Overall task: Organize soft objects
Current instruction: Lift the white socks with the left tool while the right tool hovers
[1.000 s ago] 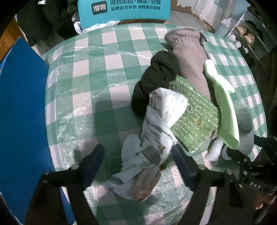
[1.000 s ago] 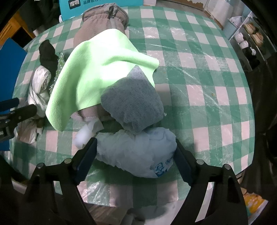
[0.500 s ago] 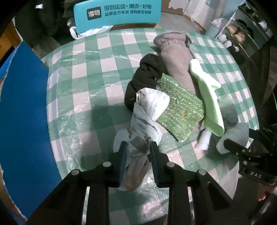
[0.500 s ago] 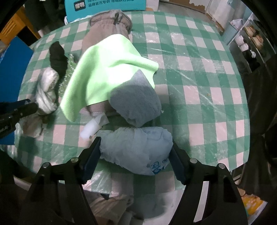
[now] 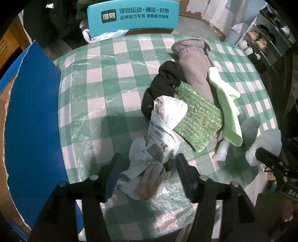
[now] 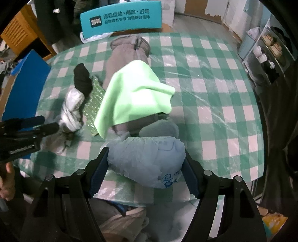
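Soft things lie in a row on the green-checked table [image 5: 104, 87]. My left gripper [image 5: 147, 175] stands open around the near end of a white-and-grey twisted cloth bundle [image 5: 160, 134], its fingers apart from it. My right gripper [image 6: 145, 167] is shut on a pale blue diaper [image 6: 147, 158], which fills the gap between the fingers at the table's near edge. Behind it lie a grey sock [image 6: 160, 128], a light green cloth [image 6: 136, 95], a taupe fleece garment [image 6: 126, 54], a green sparkly pad [image 5: 197, 115] and a black sock [image 5: 163, 82].
A blue board [image 5: 31, 121] stands along the table's left side. A teal chair back [image 5: 132, 16] with white lettering is at the far edge. Shelves with small items [image 6: 268, 50] stand at the right. Cloth lies below the table's near edge [image 6: 119, 219].
My left gripper shut on the cloth bundle half a second ago and has opened again. My right gripper with the diaper has drawn back toward the table's near edge.
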Demonstrator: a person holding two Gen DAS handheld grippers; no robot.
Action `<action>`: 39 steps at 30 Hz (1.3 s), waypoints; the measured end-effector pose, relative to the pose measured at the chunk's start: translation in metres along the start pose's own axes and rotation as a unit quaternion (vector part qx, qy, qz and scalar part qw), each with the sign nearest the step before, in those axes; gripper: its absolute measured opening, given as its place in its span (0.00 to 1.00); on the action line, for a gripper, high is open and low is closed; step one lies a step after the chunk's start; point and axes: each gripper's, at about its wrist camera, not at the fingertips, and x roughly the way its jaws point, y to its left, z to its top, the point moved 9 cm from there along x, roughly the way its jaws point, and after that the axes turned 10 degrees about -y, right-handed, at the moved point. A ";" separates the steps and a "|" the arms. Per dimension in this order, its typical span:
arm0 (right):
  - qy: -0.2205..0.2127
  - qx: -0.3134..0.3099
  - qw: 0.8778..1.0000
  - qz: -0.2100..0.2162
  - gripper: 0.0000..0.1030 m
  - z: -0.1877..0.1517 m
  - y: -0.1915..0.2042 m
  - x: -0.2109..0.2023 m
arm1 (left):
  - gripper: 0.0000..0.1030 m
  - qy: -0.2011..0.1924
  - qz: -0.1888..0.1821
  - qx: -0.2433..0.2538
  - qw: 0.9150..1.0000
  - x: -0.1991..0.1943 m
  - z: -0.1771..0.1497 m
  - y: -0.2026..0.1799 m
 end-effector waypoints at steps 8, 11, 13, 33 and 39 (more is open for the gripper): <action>-0.011 0.000 1.000 0.017 0.72 0.009 0.005 0.003 | 0.75 0.007 0.007 -0.005 1.000 0.019 0.006 -0.005; -0.016 0.001 1.000 0.021 0.72 0.012 0.007 0.002 | 0.75 0.014 0.010 -0.001 1.000 0.029 0.005 -0.009; -0.019 0.003 1.000 0.024 0.72 0.015 0.008 0.002 | 0.75 0.019 0.011 0.005 1.000 0.036 0.004 -0.011; -0.040 -0.010 0.999 0.036 0.72 0.032 0.025 -0.007 | 0.37 0.001 -0.011 0.010 1.000 0.003 0.001 -0.009; -0.057 -0.017 0.998 0.037 0.72 0.040 0.033 -0.017 | 0.37 -0.024 0.001 0.015 1.000 -0.020 0.007 0.001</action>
